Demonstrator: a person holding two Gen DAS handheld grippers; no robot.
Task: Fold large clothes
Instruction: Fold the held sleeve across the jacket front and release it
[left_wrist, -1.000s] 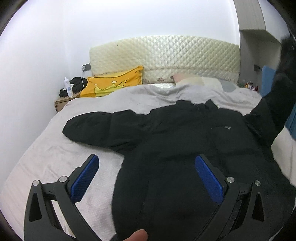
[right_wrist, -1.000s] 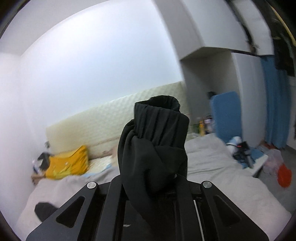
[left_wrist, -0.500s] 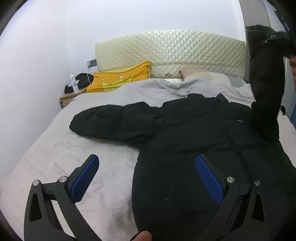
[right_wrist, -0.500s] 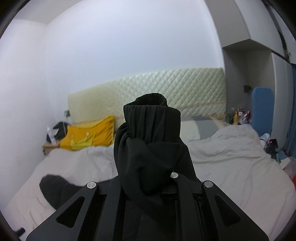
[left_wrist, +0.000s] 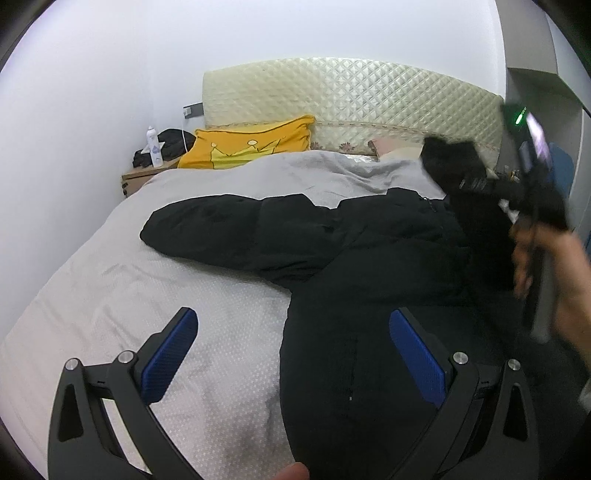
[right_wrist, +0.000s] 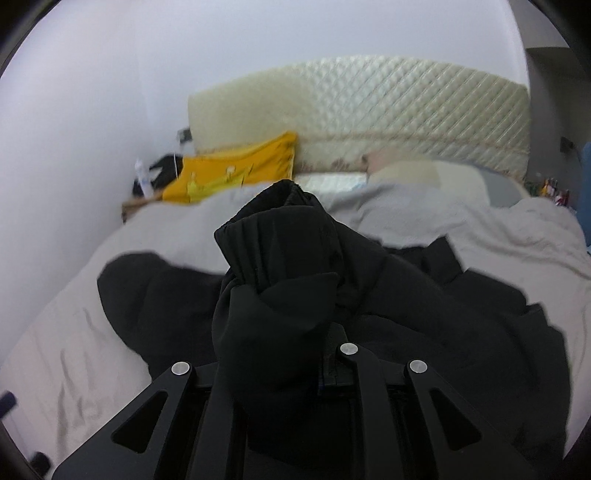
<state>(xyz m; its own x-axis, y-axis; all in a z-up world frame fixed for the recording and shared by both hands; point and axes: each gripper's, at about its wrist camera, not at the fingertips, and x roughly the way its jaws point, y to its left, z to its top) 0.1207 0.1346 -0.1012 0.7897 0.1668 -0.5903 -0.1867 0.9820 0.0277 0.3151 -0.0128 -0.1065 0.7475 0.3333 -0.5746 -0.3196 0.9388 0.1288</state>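
Black jacket (left_wrist: 369, 266) spread on the bed (left_wrist: 155, 295).
Right tool (right_wrist: 291, 354) clamps the bunched sleeve cuff (right_wrist: 273, 236); left tool (left_wrist: 291, 354) gapes empty, jacket body ahead.

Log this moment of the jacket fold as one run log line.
stage: sleeve fold-in | right gripper: shut on sleeve | left gripper: open over black jacket | bed

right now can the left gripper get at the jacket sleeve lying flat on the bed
Probably yes. The left gripper is open and holds nothing, and the flat sleeve lies uncovered on the grey bedspread ahead of it. The right gripper grips the other sleeve, off to the side.
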